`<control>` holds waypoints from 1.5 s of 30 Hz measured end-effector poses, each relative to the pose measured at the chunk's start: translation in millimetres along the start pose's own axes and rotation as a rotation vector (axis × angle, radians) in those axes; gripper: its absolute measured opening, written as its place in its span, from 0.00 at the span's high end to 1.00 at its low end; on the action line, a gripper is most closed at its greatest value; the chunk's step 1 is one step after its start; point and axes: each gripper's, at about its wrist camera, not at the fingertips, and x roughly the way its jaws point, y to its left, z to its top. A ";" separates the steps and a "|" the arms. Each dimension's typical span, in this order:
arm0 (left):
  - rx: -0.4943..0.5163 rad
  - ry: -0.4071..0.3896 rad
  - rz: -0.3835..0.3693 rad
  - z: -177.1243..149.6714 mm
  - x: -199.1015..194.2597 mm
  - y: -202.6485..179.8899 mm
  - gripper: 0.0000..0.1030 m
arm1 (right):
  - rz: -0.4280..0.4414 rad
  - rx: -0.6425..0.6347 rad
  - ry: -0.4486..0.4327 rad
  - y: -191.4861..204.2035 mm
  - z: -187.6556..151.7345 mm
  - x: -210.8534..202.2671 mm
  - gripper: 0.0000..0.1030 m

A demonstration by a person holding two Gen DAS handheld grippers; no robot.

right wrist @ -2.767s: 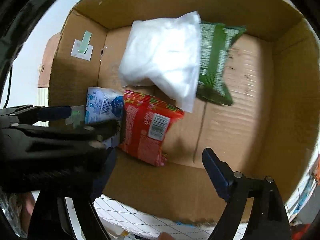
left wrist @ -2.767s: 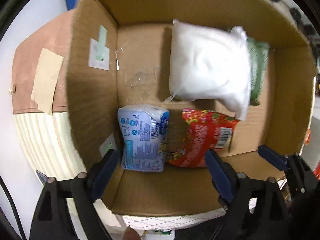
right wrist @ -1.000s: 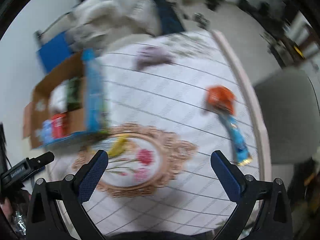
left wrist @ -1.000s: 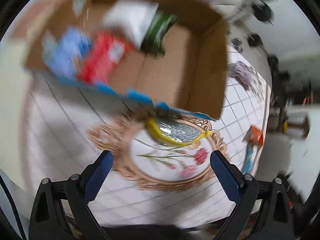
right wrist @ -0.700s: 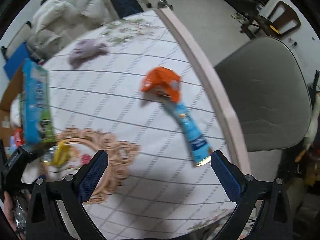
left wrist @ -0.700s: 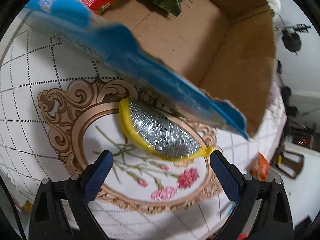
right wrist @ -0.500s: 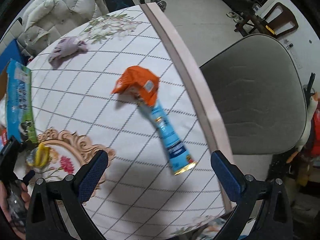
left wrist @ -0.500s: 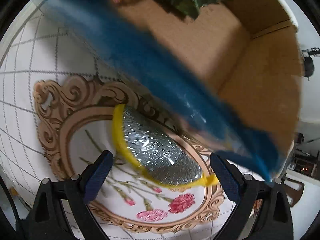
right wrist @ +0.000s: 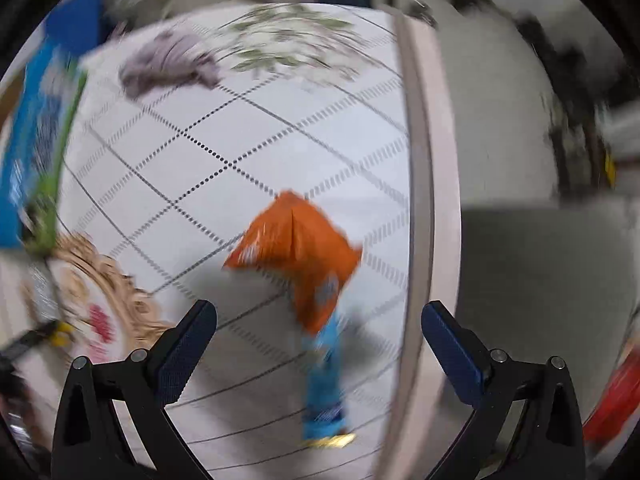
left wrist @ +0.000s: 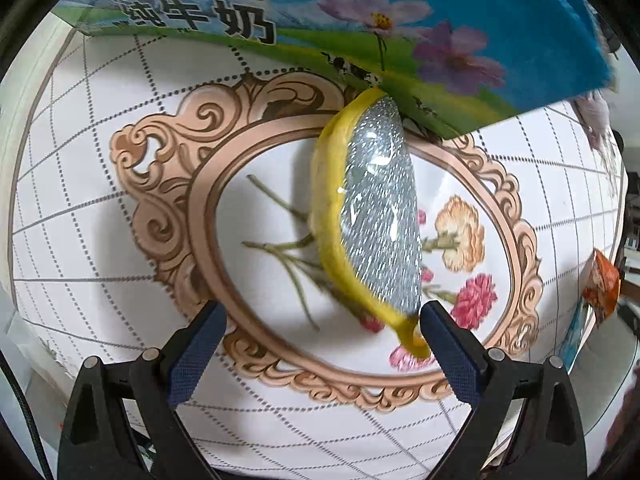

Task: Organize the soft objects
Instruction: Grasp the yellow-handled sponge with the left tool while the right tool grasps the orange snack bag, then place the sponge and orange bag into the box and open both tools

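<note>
Left tongs (left wrist: 318, 344) are spread wide, empty, low over the worktop (left wrist: 100, 208). The yellow-rimmed silver pouch (left wrist: 372, 216) lies straight ahead; its near tip sits just beside the right-hand pad (left wrist: 448, 344), not centred in the gap.

Risk: closing here likely nips only the thin yellow edge, and the slick foil slides out or the pouch pivots. Its far end touches or tucks under the blue box flap (left wrist: 400, 12), so a lift may snag there.

Right tongs (right wrist: 318, 344) also stand apart, empty. The orange bag (right wrist: 296, 248) is just ahead, overlapping the blue packet (right wrist: 326, 384), near the worktop rim (right wrist: 424, 200). The right wrist view is smeared with motion blur: a grab like this could catch both, or shove them off the edge.
</note>
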 end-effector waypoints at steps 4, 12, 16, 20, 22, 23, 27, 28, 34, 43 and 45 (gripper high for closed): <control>-0.023 -0.017 -0.008 -6.7 -3.0 -2.5 0.04 | 0.010 -0.121 0.075 13.1 32.3 32.4 0.00; -0.119 0.016 -0.053 26.5 0.9 2.1 0.04 | 0.176 0.054 0.246 27.1 42.8 57.2 0.46; -0.058 -0.012 0.019 42.9 10.5 -14.4 0.04 | 0.299 0.065 0.291 39.8 35.6 42.4 0.32; 0.017 -0.027 0.070 42.7 9.8 -21.2 0.46 | 0.220 -0.001 0.214 38.6 38.8 18.5 0.23; 0.049 -0.035 0.081 38.5 6.5 -16.9 0.54 | 0.220 -0.009 0.199 38.2 40.0 12.0 0.23; 0.069 -0.041 0.094 36.1 4.4 -15.5 0.54 | 0.231 -0.011 0.199 40.4 40.6 10.9 0.23; 0.126 -0.035 0.115 27.6 4.4 -1.3 0.54 | 0.236 -0.047 0.229 50.5 28.3 24.9 0.23; 0.143 -0.039 0.129 25.8 4.3 -0.2 0.54 | 0.236 -0.050 0.238 53.9 22.3 32.0 0.23; 0.167 -0.047 0.098 22.0 -4.9 11.2 0.60 | 0.110 -0.015 0.253 71.3 19.8 63.2 0.41; 0.250 -0.173 -0.052 33.9 -150.7 47.5 0.60 | 0.351 0.066 0.102 105.1 6.2 -32.3 0.48; 0.267 -0.214 -0.096 49.1 -189.7 56.8 0.60 | 0.434 0.064 0.048 122.4 9.4 -69.1 0.48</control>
